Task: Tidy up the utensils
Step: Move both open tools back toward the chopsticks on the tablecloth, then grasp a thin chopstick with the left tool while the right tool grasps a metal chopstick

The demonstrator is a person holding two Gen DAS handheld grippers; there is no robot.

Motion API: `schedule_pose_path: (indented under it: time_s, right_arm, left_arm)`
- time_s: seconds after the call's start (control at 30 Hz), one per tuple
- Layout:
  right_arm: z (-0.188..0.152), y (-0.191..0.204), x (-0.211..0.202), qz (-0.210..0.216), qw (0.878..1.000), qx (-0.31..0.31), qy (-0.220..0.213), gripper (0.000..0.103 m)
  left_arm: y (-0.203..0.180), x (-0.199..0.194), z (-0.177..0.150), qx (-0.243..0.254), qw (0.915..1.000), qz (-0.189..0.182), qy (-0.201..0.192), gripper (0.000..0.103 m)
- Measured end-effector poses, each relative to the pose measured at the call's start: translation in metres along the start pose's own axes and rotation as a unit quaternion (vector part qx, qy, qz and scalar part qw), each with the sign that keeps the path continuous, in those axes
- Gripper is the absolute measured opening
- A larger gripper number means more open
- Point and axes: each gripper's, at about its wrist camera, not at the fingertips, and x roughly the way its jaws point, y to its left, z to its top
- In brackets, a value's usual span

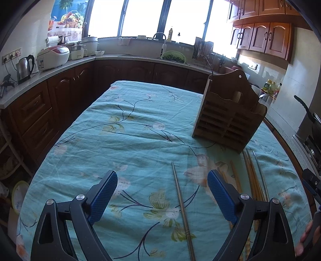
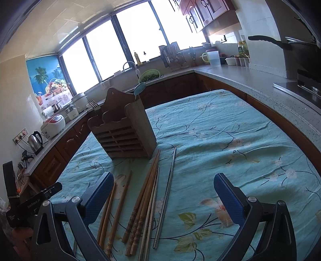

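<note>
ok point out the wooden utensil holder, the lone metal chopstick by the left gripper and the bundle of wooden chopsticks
wooden utensil holder (image 2: 124,138): right wrist view, slatted front.
metal chopstick (image 1: 181,202): left wrist view, mid-shaft.
wooden chopsticks (image 2: 147,186): right wrist view, middle of the bundle.

chopsticks (image 2: 140,210) cut off below, holder (image 2: 122,130) contents — mostly hidden

Bright windows (image 1: 144,18) (blown white) above dark wood cabinets (image 1: 70,86) and pale countertop (image 2: 250,80).

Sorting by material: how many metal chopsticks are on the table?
3: one chopstick between the left tongs, one right of the wooden bundle, a paler one against it; more may be hidden.
</note>
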Motion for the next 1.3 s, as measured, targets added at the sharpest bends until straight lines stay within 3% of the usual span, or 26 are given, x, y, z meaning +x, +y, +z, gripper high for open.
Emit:
schedule_pose_path:
  time_s: [0.1, 0.17, 0.37, 0.5, 0.67, 0.83, 0.93, 1.03, 1.1, 1.3]
  right_arm:
    - [0.003, 0.002, 0.007, -0.005, 1.0, -0.006, 0.004, 0.093]
    - [0.005, 0.003, 0.014, -0.007, 1.0, -0.006, 0.015, 0.081]
    - [0.014, 0.0, 0.049, -0.016, 0.999, -0.007, 0.051, 0.06]
    - [0.021, -0.002, 0.078, -0.021, 0.997, -0.008, 0.078, 0.054]
    - [0.024, -0.003, 0.115, -0.039, 0.993, -0.021, 0.113, 0.043]
    - [0.025, -0.002, 0.149, -0.066, 0.986, -0.048, 0.146, 0.031]
    - [0.024, 0.006, 0.159, -0.087, 0.981, -0.083, 0.152, 0.026]
    - [0.025, 0.012, 0.162, -0.094, 0.978, -0.104, 0.153, 0.007]
    - [0.024, 0.011, 0.16, -0.09, 0.979, -0.102, 0.153, 0.006]
    - [0.024, 0.007, 0.14, -0.057, 0.987, -0.061, 0.139, 0.005]
  left_arm:
    - [-0.002, 0.008, 0.003, 0.003, 0.9999, 0.001, 0.014, 0.09]
    - [-0.003, 0.015, 0.005, 0.004, 0.9997, 0.001, 0.025, 0.088]
    - [-0.013, 0.047, 0.012, 0.022, 0.9962, -0.004, 0.084, 0.066]
    - [-0.013, 0.069, 0.018, 0.022, 0.993, -0.009, 0.116, 0.051]
    - [-0.017, 0.091, 0.023, 0.033, 0.9884, -0.004, 0.148, 0.045]
    - [-0.032, 0.101, 0.025, 0.073, 0.9862, 0.017, 0.148, 0.045]
    - [-0.042, 0.102, 0.021, 0.102, 0.9849, 0.029, 0.137, 0.038]
    - [-0.05, 0.103, 0.019, 0.12, 0.9836, 0.018, 0.133, 0.018]
    - [-0.053, 0.103, 0.018, 0.126, 0.9832, 0.011, 0.132, 0.006]
    - [-0.04, 0.097, 0.02, 0.09, 0.9868, -0.02, 0.133, 0.003]
